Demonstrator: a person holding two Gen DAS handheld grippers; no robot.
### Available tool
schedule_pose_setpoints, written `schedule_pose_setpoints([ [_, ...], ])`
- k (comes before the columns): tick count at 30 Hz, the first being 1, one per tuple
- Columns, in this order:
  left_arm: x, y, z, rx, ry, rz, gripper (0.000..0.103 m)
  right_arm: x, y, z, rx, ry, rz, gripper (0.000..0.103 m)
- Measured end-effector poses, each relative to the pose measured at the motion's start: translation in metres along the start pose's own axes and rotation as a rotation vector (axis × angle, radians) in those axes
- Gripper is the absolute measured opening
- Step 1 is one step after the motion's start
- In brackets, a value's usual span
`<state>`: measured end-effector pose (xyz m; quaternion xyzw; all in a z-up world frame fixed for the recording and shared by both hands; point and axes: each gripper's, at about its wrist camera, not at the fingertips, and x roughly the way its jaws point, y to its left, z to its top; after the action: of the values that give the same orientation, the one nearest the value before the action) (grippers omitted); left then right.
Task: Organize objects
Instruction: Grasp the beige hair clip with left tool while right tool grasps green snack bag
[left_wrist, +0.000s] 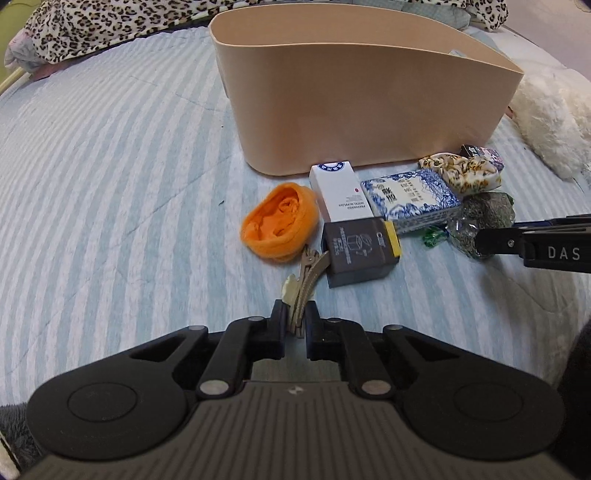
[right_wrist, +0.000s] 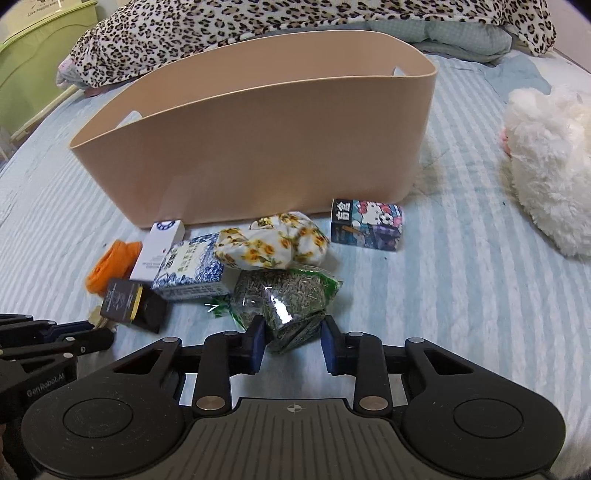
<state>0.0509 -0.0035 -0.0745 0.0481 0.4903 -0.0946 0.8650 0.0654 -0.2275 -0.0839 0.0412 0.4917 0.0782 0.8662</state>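
Note:
A beige bin (left_wrist: 362, 110) (right_wrist: 258, 147) stands on the striped bed. In front of it lie an orange sock (left_wrist: 280, 225), a white box (left_wrist: 340, 192), a blue-and-white box (left_wrist: 410, 199), a dark box (left_wrist: 360, 251), a floral cloth (right_wrist: 273, 243) and a cartoon box (right_wrist: 365, 225). My left gripper (left_wrist: 296, 321) is shut on a tan hair clip (left_wrist: 306, 277) that lies by the dark box. My right gripper (right_wrist: 293, 345) has its jaws around the near end of a clear bag of green tea (right_wrist: 288, 299); they look slightly apart from it.
A white plush toy (right_wrist: 546, 177) lies at the right. A leopard-print blanket (right_wrist: 258, 22) is bunched behind the bin. A green cabinet (right_wrist: 33, 55) stands at the far left. Striped bedding (left_wrist: 110, 184) stretches to the left.

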Motion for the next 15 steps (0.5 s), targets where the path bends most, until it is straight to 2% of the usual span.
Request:
schedule_pose_setpoints([
  [8,-0.022,0.007,-0.01,0.0,-0.011,-0.002,0.011,-0.031,0.001,-0.014,0.012,-0.014,0.016,0.028],
  [12,-0.041,0.014,-0.011,-0.025,-0.038,-0.002,0.011,-0.052,-0.004,-0.014,0.031,-0.057,0.022,0.028],
  [15,-0.057,0.019,-0.001,-0.041,-0.089,-0.01,0.011,-0.068,-0.006,-0.006,0.046,-0.107,0.023,0.028],
])
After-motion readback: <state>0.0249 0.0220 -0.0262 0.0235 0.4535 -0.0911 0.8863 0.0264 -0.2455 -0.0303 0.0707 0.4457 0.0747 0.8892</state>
